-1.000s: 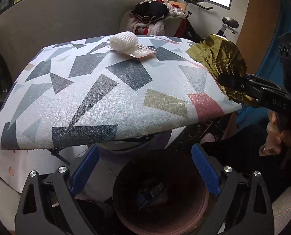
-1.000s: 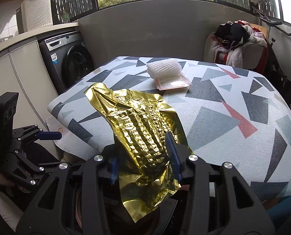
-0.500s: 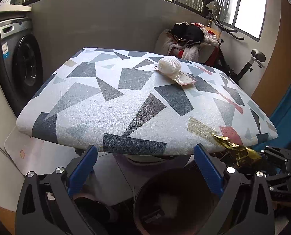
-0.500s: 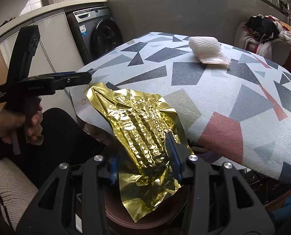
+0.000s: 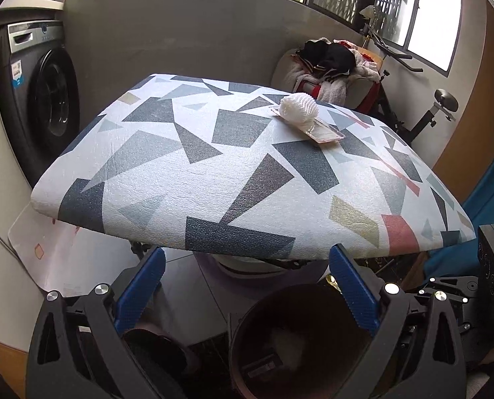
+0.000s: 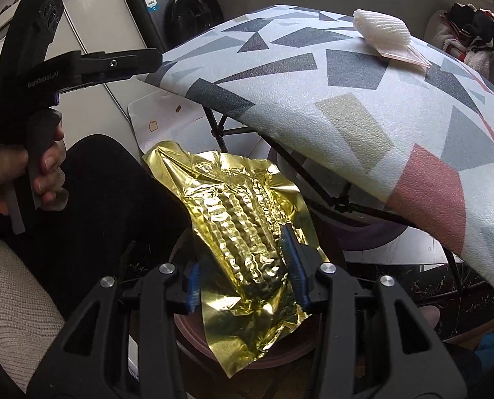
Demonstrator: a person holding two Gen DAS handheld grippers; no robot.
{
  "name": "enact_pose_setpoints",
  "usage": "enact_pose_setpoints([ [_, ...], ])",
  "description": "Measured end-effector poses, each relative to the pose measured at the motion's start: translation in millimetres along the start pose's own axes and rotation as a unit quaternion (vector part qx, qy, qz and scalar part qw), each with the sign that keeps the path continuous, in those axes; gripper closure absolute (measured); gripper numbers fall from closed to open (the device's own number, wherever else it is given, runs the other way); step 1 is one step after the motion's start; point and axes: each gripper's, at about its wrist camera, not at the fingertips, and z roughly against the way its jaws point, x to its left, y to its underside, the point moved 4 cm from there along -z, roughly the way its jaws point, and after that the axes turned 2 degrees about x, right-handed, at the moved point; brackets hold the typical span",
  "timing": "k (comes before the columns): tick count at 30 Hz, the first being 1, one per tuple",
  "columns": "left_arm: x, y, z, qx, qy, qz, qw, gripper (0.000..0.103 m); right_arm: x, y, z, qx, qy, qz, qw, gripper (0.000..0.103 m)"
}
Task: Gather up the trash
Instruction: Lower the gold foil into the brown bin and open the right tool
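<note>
Right tongs [image 6: 245, 266]: pointed steeply down, blue pads pressed on either side of a crumpled gold foil [image 6: 243, 232]; jaws at a middling gap, clamped on it.
Foil: hung from the right tongs, directly over the brown bin [image 6: 280, 355] below them; its lower corner reached past the bin's near rim.
Left tongs [image 5: 247, 286]: tilted down toward the table's [image 5: 213, 173] near edge, jaws wide, nothing between the pads.
Left hand [image 6: 41, 173]: wrapped round the left tongs' grip, up and left of the right tongs, its jaws pointing at the table edge.
Bin, left view [image 5: 296, 342]: just below and ahead of the left tongs, open, with bits of trash at the bottom.
Foam net [image 5: 298, 108]: on a pink packet [image 5: 323, 133], far side of the table, well beyond both tongs.
Only in left view: the bin's inside; the right tongs' body [image 5: 479, 286] at the right, beside the bin; hardly any foil.
Only in right view: the whole foil, the grip on it, the person's dark trouser leg [image 6: 114, 206] left of the bin.
Background: washer [image 5: 44, 106] beyond the table, left of the tongs.
</note>
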Motion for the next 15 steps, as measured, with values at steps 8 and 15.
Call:
enact_pose_setpoints([
  [8, -0.6, 5.6, -5.5, 0.01, 0.0, 0.002, 1.0, 0.007, -8.9, 2.1, -9.8, 0.013, 0.007, -0.02, 1.0, 0.058],
  [15, -2.0, 7.8, -8.1, 0.015, 0.0, 0.002, 0.9999, 0.007, -16.0, 2.0, -16.4, 0.028, 0.022, -0.039, 0.999, 0.045],
])
